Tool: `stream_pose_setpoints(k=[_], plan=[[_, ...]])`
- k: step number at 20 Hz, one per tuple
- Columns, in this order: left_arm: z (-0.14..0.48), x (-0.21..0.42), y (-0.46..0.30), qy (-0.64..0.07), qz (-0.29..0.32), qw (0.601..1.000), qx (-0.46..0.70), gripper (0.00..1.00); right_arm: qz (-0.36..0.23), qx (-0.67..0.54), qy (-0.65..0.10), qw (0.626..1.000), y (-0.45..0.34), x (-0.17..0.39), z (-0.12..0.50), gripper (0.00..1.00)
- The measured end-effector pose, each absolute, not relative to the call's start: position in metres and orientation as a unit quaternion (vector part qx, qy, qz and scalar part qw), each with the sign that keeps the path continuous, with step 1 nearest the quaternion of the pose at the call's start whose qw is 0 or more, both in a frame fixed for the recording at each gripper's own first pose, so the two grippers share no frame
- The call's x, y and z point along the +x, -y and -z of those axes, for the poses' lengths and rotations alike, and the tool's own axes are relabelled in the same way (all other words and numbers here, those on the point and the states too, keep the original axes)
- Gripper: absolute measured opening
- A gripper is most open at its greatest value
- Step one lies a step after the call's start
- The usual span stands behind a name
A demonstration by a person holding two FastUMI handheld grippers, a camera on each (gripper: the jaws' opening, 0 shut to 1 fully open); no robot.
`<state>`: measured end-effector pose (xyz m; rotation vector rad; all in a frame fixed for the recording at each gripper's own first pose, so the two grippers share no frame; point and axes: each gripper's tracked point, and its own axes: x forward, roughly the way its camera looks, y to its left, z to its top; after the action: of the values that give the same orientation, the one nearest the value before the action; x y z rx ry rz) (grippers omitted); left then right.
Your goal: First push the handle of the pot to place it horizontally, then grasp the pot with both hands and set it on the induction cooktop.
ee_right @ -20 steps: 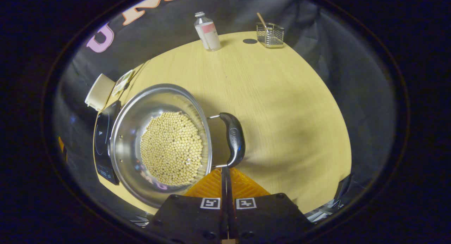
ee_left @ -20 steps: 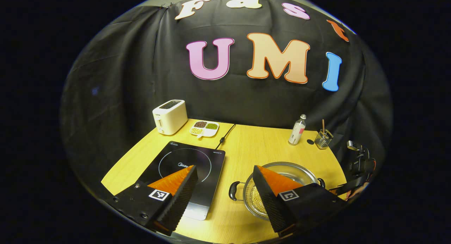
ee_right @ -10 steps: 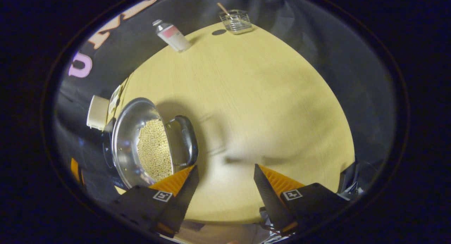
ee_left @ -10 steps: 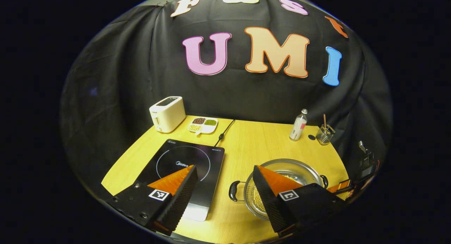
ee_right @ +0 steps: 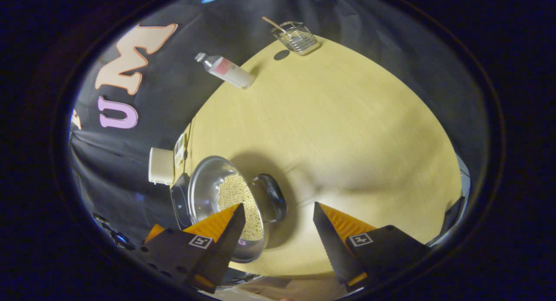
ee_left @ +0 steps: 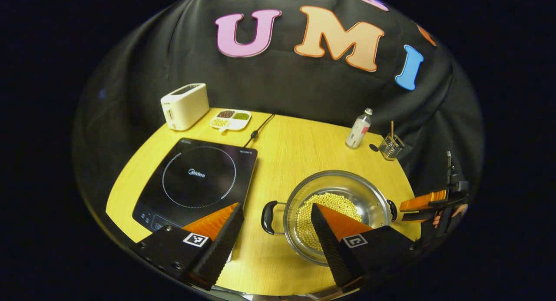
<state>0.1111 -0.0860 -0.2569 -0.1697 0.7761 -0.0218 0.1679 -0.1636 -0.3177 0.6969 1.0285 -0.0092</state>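
Left gripper view | pot (ee_left: 339, 196) steel, round, holding pale beads

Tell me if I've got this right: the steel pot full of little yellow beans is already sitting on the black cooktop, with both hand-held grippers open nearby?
Not quite. In the left gripper view the pot stands on the bare wooden table, beside the cooktop, not on it. The rest holds: it contains yellow beans, and the left hand-held gripper and right hand-held gripper are both open.
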Motion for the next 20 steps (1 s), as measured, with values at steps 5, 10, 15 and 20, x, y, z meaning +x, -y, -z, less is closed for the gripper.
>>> stream_pose_setpoints(k=[5,10,15,20], plan=[[0.299,0.122,0.095,-0.439,0.018,0.888,-0.138,0.96,-0.02,0.312,-0.514,0.799,0.148,0.185,0.343,0.92],[0.332,0.131,0.093,-0.492,0.011,0.857,-0.155,0.96,-0.044,0.308,-0.543,0.78,0.134,0.192,0.362,0.97],[0.362,0.132,0.108,-0.552,0.033,0.82,-0.15,0.96,-0.073,0.295,-0.57,0.763,0.115,0.192,0.38,0.86],[0.381,0.132,0.111,-0.581,0.043,0.803,-0.124,0.98,-0.097,0.268,-0.594,0.752,0.097,0.19,0.394,0.82]])
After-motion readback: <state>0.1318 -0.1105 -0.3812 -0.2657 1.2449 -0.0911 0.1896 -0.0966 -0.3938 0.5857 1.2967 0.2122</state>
